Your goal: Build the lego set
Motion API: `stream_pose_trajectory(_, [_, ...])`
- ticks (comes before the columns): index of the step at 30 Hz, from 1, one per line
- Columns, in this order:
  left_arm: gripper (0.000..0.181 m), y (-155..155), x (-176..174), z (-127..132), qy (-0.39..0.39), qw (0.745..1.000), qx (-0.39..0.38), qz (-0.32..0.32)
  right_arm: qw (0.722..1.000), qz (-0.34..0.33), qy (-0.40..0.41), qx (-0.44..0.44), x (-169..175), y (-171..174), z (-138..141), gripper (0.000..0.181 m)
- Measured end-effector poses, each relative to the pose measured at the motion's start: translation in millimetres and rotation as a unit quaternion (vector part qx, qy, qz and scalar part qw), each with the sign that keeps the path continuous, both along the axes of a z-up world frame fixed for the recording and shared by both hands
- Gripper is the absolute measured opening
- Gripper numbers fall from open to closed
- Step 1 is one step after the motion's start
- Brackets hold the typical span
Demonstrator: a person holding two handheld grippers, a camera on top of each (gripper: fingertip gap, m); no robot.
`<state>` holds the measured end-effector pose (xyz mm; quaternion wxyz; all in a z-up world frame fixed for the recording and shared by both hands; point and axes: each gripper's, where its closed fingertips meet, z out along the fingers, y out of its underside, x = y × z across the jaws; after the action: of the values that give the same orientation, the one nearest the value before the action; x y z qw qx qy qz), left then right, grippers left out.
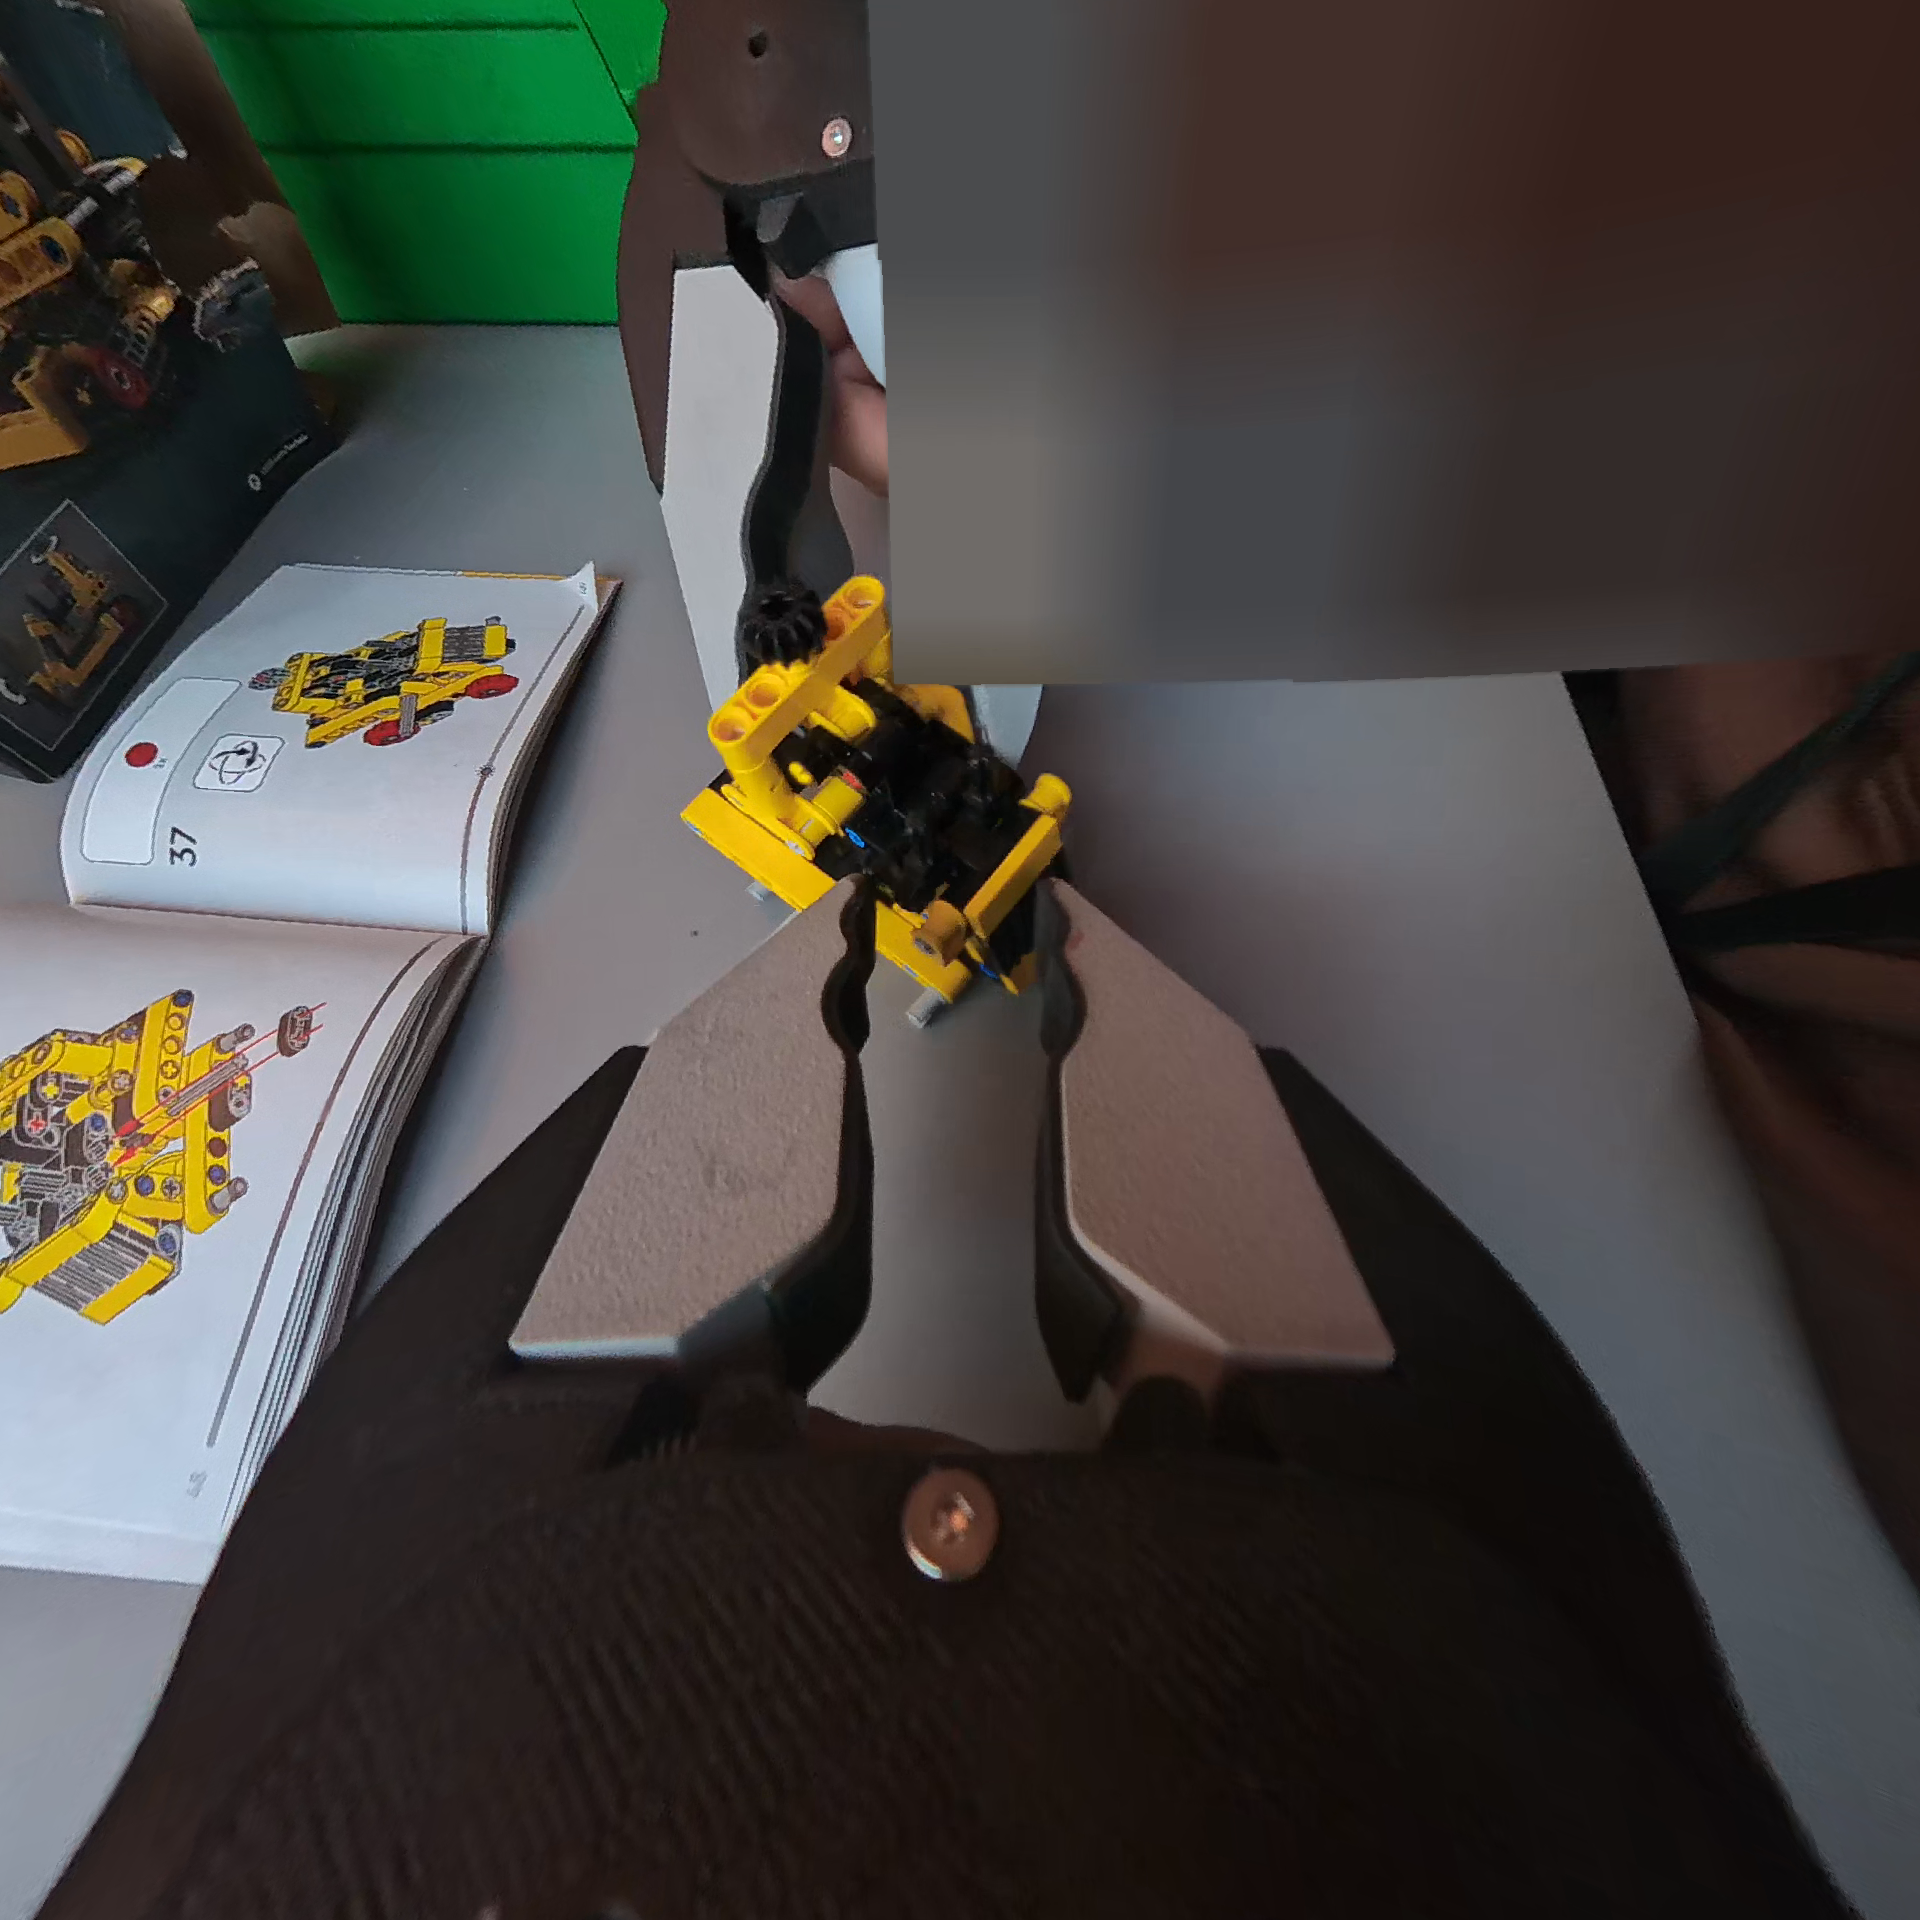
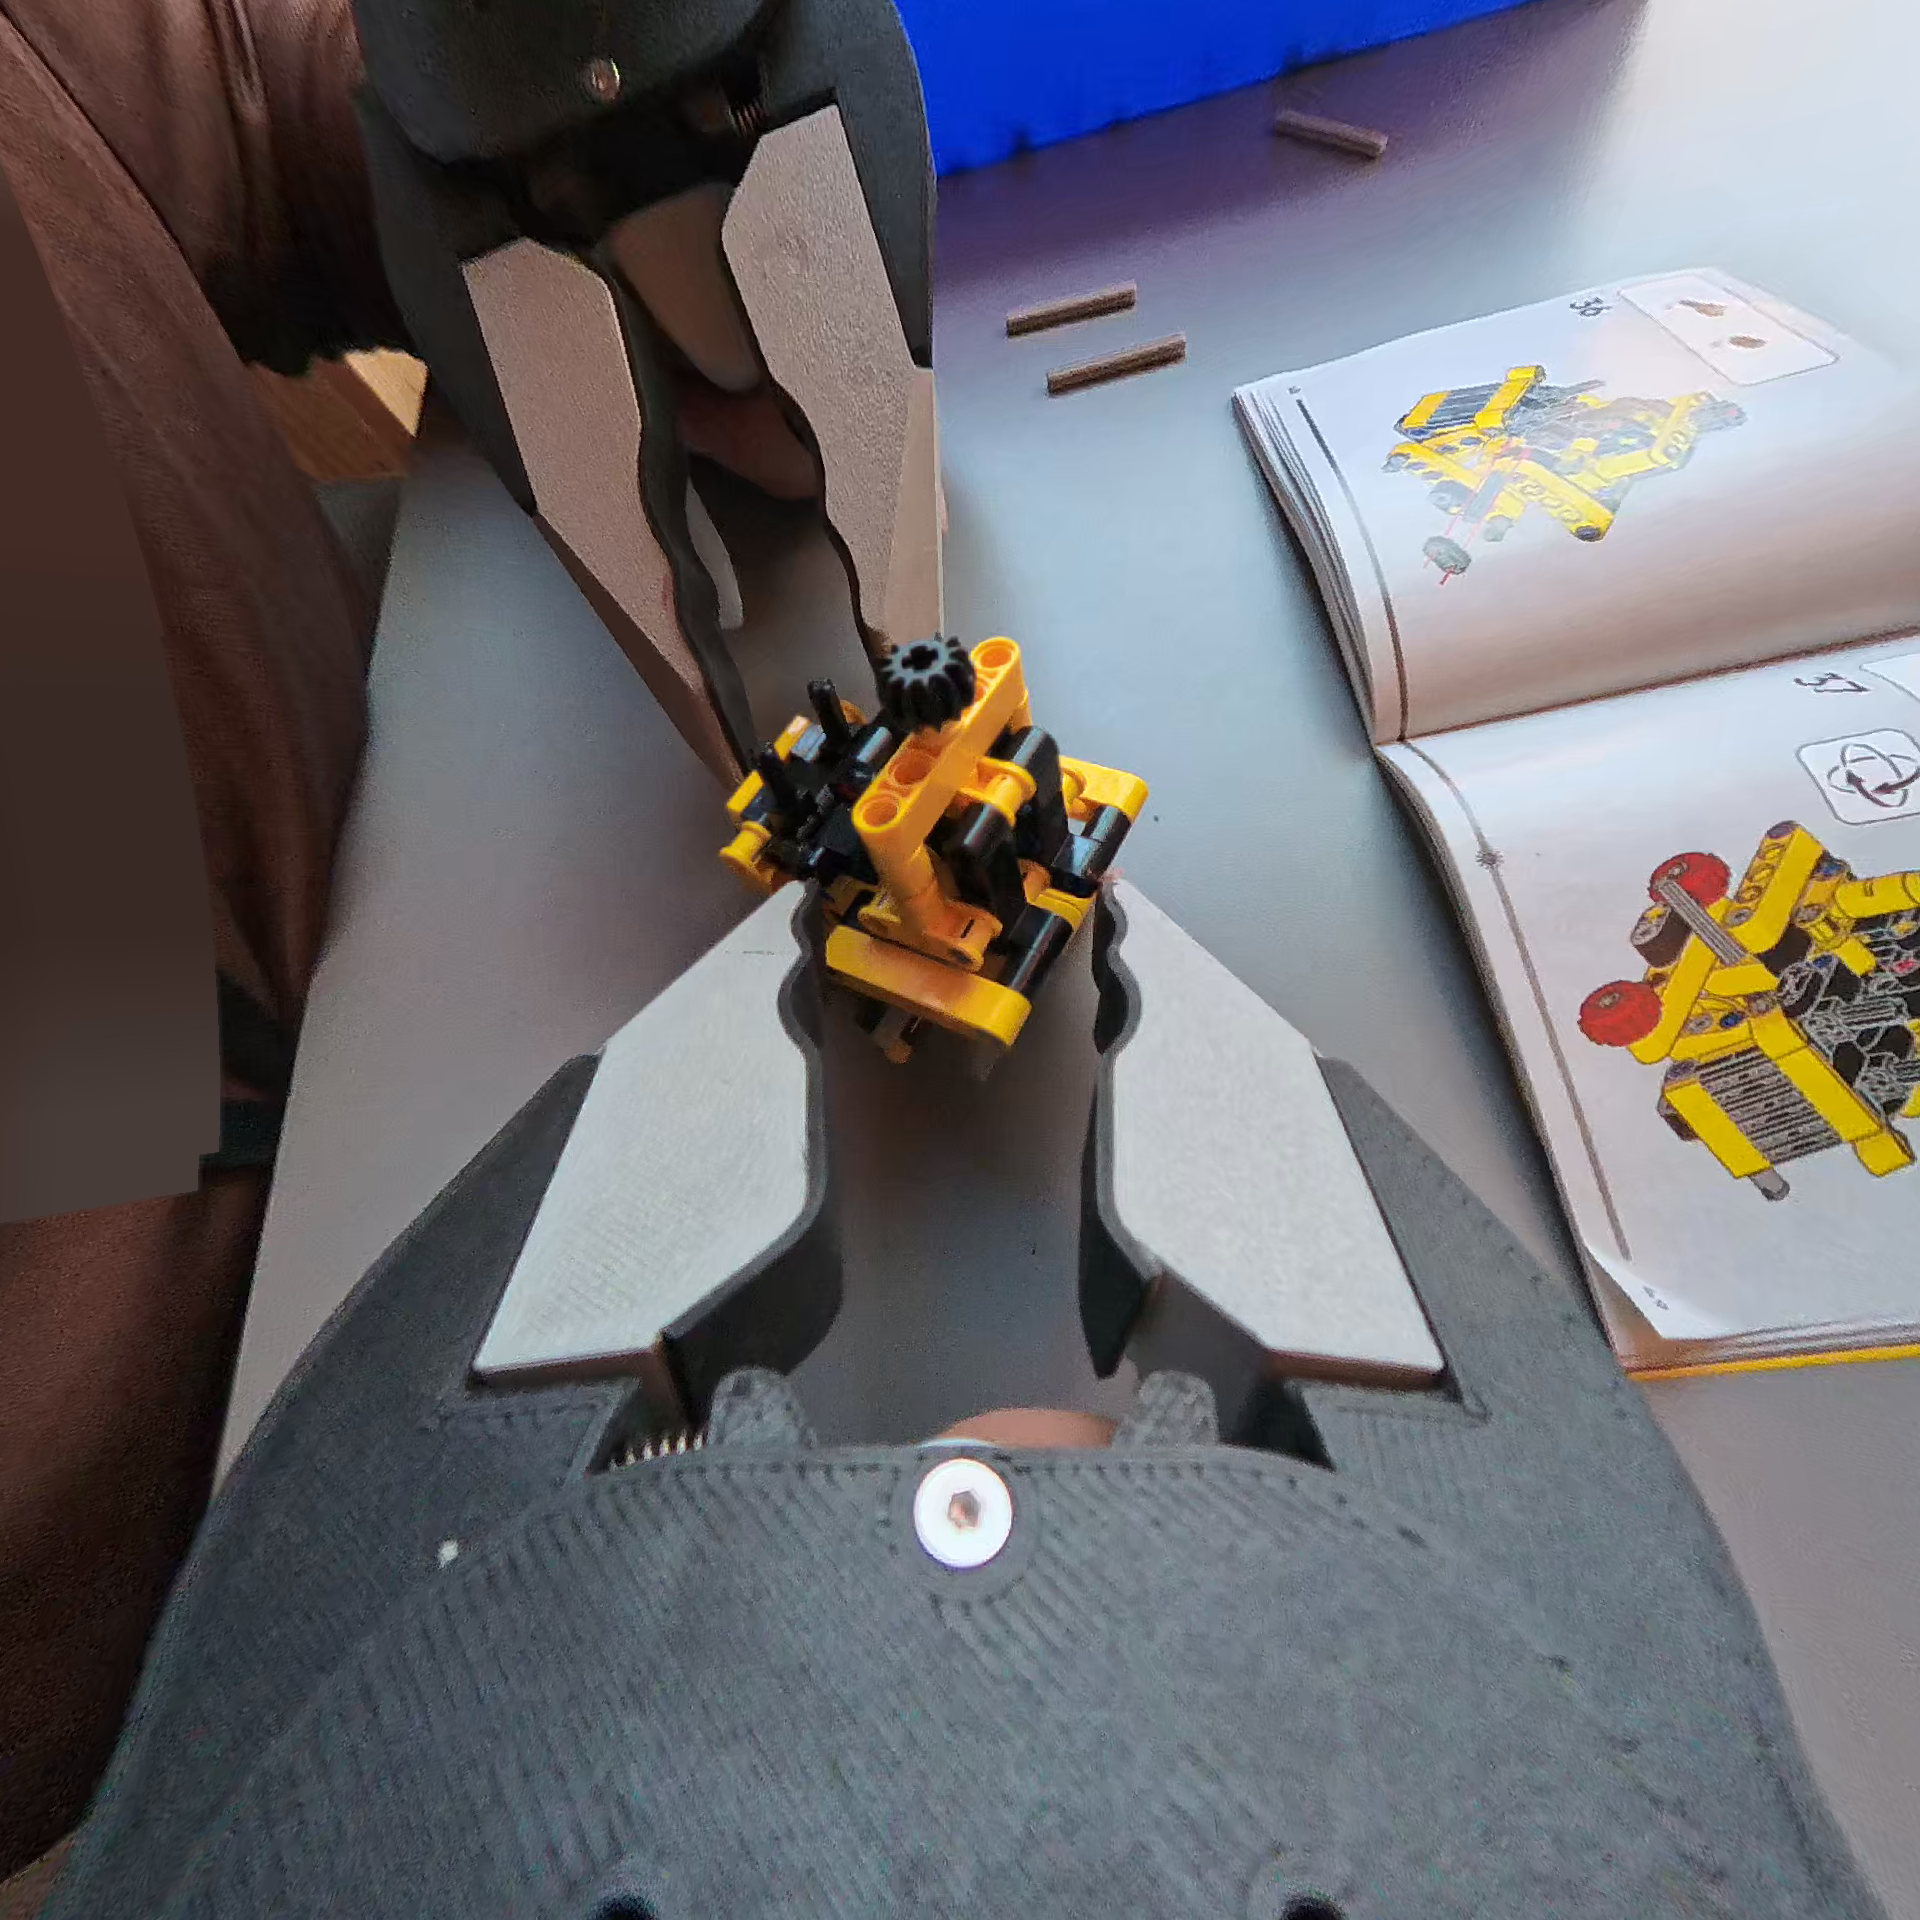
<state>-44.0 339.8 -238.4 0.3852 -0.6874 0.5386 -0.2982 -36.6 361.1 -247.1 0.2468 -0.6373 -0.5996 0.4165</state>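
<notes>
- Grip is shared: the yellow-and-black lego assembly (image 1: 883, 821) is pinched from two opposite sides, apparently so that it is kept steady above the grey table (image 1: 1351, 935) while the next part is fitted.
- At the left gripper (image 1: 951, 920), the jaws are seen partly closed, the fingertips pressed against the near yellow frame of the model; the model sits right at the tips, not deep between the fingers.
- At the right gripper (image 2: 951, 935), the jaws are likewise narrowed onto the model's lower yellow beam, which lies just between the tips and slightly ahead of them.
- A black gear (image 2: 923, 681) is carried at the far top end of the model's angled yellow beam, beyond the right gripper's tips and touching or nearly touching the opposite gripper's finger; which cannot be told.
- An open instruction booklet (image 2: 1558, 644) is laid flat to the right of the right gripper, presumably kept in sight for reference.
- The set's box (image 1: 114, 343) is stood well off to the left gripper's far left, clear of the work.
- Three small dark sticks (image 2: 1070, 309) are left on the table, far beyond the right gripper.
</notes>
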Motion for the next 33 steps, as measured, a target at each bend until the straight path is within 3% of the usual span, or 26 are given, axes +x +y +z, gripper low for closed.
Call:
stream_pose_trajectory(14, [0.023,-3,1,5,-0.015,1.000,0.007,-0.009,0.999,0.034,0.013,-0.014,10,-8,4,0.056])
stream_pose_trajectory(26, [0.028,-6,-1,10,-0.034,0.999,-0.006,-0.024,0.994,-0.013,0.113,-0.006,27,14,41,0.052])
stream_pose_trajectory(33, [0.037,3,-11,7,-0.021,1.000,0.009,0.002,0.983,-0.083,0.160,-0.012,42,47,59,0.052])
